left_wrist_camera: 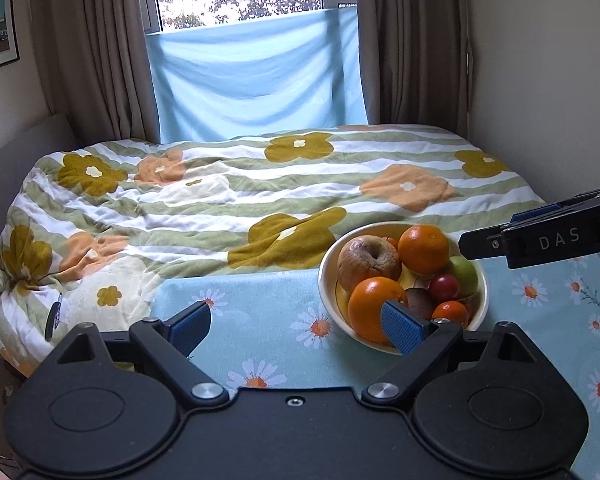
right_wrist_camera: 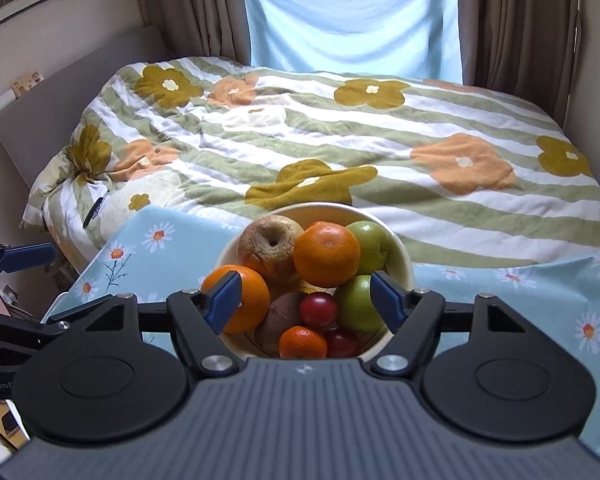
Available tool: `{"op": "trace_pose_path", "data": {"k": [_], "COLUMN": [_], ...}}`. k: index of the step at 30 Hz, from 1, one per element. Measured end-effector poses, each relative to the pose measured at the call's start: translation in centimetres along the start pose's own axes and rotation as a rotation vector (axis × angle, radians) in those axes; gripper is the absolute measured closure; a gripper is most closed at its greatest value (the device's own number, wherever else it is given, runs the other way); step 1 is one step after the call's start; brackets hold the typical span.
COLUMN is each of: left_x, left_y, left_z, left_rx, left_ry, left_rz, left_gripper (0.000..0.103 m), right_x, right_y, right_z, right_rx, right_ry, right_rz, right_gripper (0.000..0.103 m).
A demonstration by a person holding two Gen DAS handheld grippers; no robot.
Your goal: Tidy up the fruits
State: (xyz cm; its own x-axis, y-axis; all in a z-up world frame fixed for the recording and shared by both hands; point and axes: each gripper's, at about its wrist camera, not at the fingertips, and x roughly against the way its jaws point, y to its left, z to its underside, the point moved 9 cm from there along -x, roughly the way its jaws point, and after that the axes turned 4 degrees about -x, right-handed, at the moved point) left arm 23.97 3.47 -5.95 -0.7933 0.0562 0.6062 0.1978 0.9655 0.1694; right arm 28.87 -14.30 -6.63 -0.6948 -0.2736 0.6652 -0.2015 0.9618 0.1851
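Your fruit all sits heaped in the cream bowl (right_wrist_camera: 400,254) at the far edge of the bench (right_wrist_camera: 540,304), which wears a blue daisy cloth and butts against the bed (right_wrist_camera: 340,136); none shows loose on the cloth. That fits fruit already gathered just as well as a bowl waiting to be sorted out, so read it either way.

Both claws stand spread and hold nothing; your right claw (right_wrist_camera: 306,302) hovers over the near side of the bowl, your left claw (left_wrist_camera: 296,328) hangs to the left of it over bare cloth.

On handling, I judge as follows: the large oranges (right_wrist_camera: 327,254) are firm and fairly heavy, with pebbled skin that should grip well, so pinch them across the widest part; the green apples (right_wrist_camera: 356,304) are hard but waxy and may slide, so close squarely across the middle; the wrinkled brown apple (right_wrist_camera: 270,245) looks soft and will bruise, so squeeze gently; the small red fruits (right_wrist_camera: 319,309) are smooth and could burst or pop out; the small mandarin (right_wrist_camera: 302,342) is light and yielding; the brown kiwi-like fruit (right_wrist_camera: 278,322) looks rough-skinned. The heap is loose, so lifting a low fruit could roll its neighbours.
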Motion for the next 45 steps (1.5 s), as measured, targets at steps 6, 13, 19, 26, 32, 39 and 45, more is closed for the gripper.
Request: {"op": "trace_pose_path", "data": {"k": [6,13,19,26,32,39,45], "left_x": [6.4,13.5,16.1,16.6,17.8,17.8,18.0], "left_y": [-1.4,-2.8,-3.9,-5.0,-4.9,-5.1,-4.8], "left_z": [-2.6,-4.0,-3.1,-0.7,0.0,0.8,0.9], "left_rx": [0.001,0.042,0.052,0.061,0.035,0.019,0.025], "left_ry": [-0.101,-0.167,-0.137,-0.102,-0.132,-0.127,-0.129], "left_rz": [0.006,-0.024,-0.031,0.009,-0.008,0.009,0.019], "left_gripper": [0.008,0.000,0.000,0.000,0.000,0.000,0.000], "right_x": [8.6,18.5,23.2,24.1,24.6,24.9,25.1], "right_y": [0.0,-1.1,-1.9,-1.7,-1.7,-1.5,-1.4], "right_z": [-0.8,0.9,4.0,7.6,9.4,9.6,9.5], "right_rx": [0.005,-0.008,-0.069,-0.090,-0.135,-0.147,-0.156], "right_ry": [-0.101,-0.184,-0.182,-0.142,-0.146,-0.148,-0.159], "right_rz": [0.050,0.155,0.244,0.308,0.306,0.325,0.326], "right_gripper": [0.000,0.000,0.000,0.000,0.000,0.000,0.000]}}
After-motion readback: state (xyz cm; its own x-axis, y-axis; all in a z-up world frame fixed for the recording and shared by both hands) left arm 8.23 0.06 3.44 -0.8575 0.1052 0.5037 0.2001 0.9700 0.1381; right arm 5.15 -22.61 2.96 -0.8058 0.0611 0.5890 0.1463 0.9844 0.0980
